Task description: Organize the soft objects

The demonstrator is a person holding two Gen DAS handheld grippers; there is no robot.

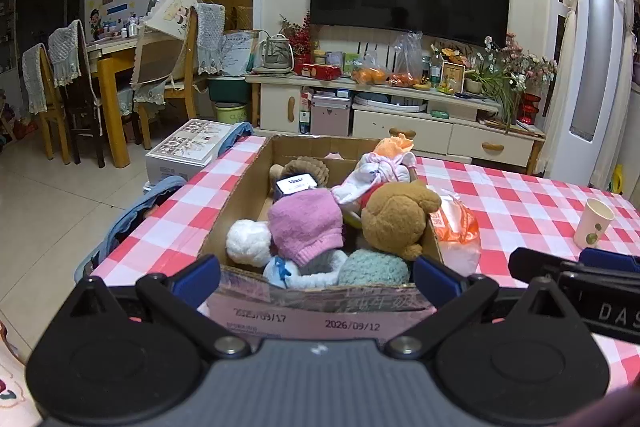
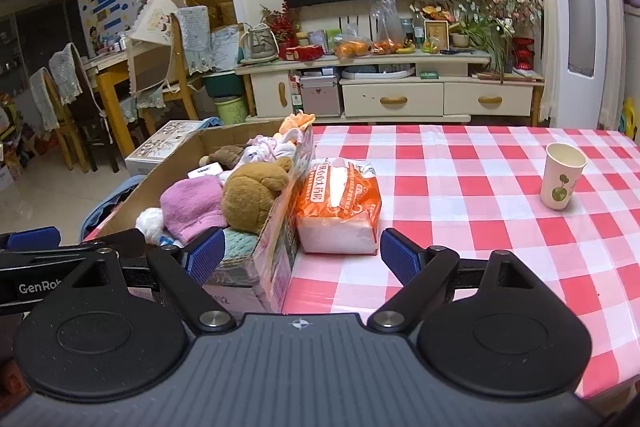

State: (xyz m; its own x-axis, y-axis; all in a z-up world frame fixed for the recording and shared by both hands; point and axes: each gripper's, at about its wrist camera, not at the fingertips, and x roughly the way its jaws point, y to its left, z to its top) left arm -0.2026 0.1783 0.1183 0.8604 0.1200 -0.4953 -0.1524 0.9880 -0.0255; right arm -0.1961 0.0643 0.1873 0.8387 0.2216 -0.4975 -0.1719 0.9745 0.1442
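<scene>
A cardboard box (image 1: 240,195) (image 2: 276,251) stands on the red-checked table (image 1: 520,199) (image 2: 460,187), filled with soft things: a brown plush bear (image 1: 396,215) (image 2: 252,193), a pink knit hat (image 1: 308,223) (image 2: 192,205), a white pompom (image 1: 248,241), a teal knit piece (image 1: 372,269) and a doll in pale clothes (image 1: 380,167). My left gripper (image 1: 316,277) is open at the box's near wall, holding nothing. My right gripper (image 2: 302,255) is open too, near the box's right corner, in front of an orange tissue pack (image 2: 340,203) (image 1: 456,223).
A paper cup (image 2: 562,181) (image 1: 592,223) stands on the table to the right. Blue cloth (image 1: 136,215) hangs off the table's left edge beside a white carton (image 1: 188,147) on the floor. A TV stand (image 2: 400,95) and dining chairs (image 1: 68,87) lie beyond.
</scene>
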